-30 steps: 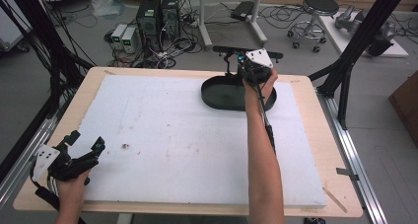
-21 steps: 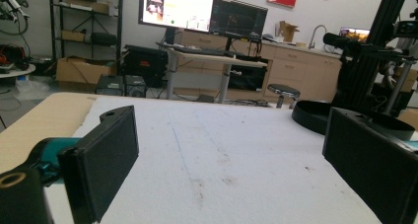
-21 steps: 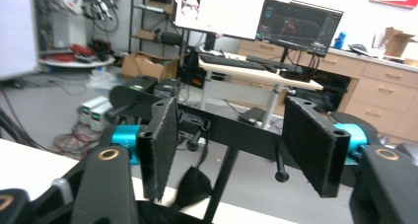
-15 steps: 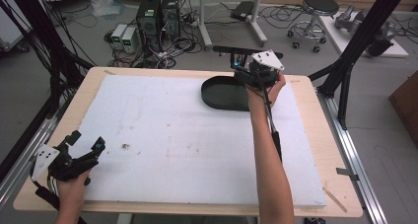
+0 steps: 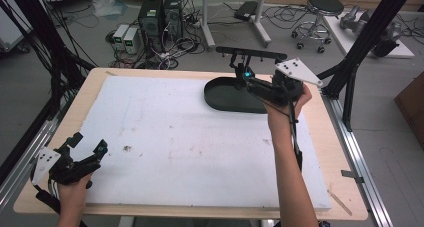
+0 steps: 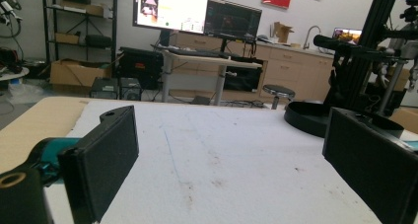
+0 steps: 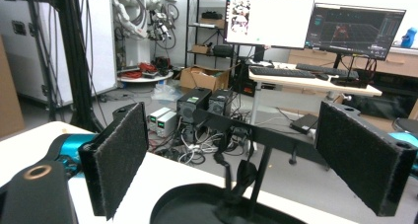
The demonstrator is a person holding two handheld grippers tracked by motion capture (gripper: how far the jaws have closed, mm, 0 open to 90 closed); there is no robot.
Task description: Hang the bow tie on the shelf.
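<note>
One black oval tray [image 5: 235,94] sits on the white mat [image 5: 190,142] that covers the counter [image 5: 95,82], at about 1 o'clock from the mat's middle in the high view. A single black stand with a crossbar [image 5: 251,53] rises from the tray's far side, at its 12 o'clock. There are two hand-held grippers, one in each of the person's hands.

The right hand-held gripper [image 5: 245,77] hovers over the tray's right half, its jaws pointing toward 9 o'clock and standing wide apart with nothing between them. In the right gripper view both of its black pads [image 7: 367,155] frame the stand and the tray rim [image 7: 197,194] below without touching either. Its jaws have just been opening.

The left hand-held gripper [image 5: 90,147] rests at the mat's near left corner, about 8 o'clock from the middle and well apart from the tray. Its jaws are also spread, empty, with bare mat between them in the left gripper view, where the tray [image 6: 305,118] shows far off at 2 o'clock.

Against a second ago, the right hand has lifted and drawn toward the tray's right end; the tray itself lies where it was. The left hand has kept its place
</note>
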